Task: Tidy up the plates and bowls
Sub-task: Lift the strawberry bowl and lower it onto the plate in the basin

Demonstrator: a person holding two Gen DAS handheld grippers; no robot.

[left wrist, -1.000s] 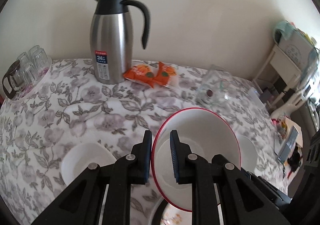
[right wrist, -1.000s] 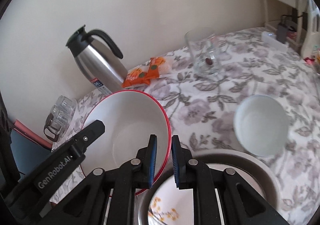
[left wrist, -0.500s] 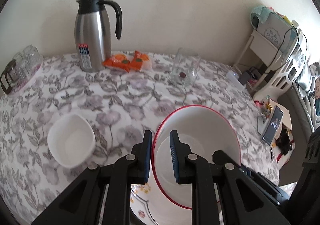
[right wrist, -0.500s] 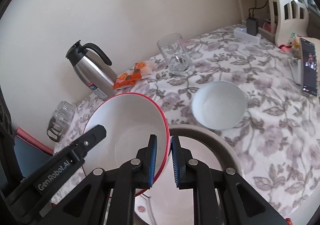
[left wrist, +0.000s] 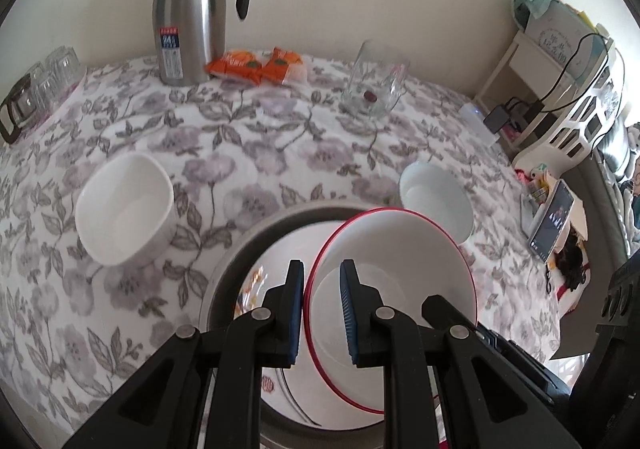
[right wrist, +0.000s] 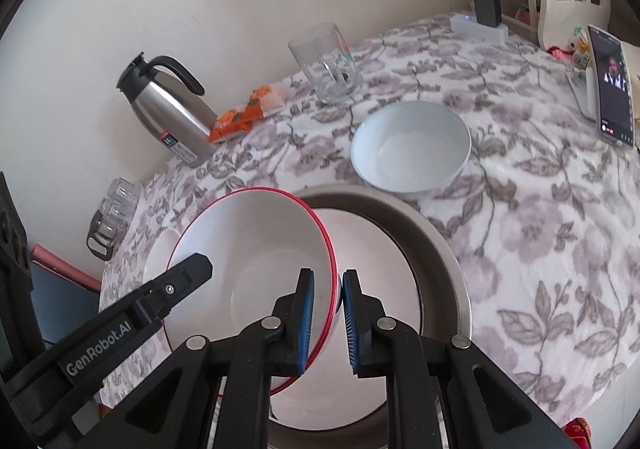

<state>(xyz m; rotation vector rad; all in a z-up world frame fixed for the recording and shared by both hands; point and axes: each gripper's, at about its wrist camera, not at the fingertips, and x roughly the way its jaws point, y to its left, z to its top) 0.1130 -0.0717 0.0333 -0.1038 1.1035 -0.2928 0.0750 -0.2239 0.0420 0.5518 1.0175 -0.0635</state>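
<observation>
A white bowl with a red rim hangs tilted between both grippers, over a big grey-rimmed plate that carries a white flowered plate. My left gripper is shut on the bowl's left rim. In the right wrist view, my right gripper is shut on the right rim of the same bowl, with the grey plate beneath. A square white bowl sits on the cloth to the left. A round white bowl stands just beyond the grey plate.
A steel thermos jug, orange snack packets and a glass mug stand near the wall. Small glasses sit at the far left edge. A phone and a power strip lie at the right.
Both grippers have carried the red-rimmed bowl away from the thermos and a little down. It now hangs over the grey plate, and the square bowl has come fully into view.
</observation>
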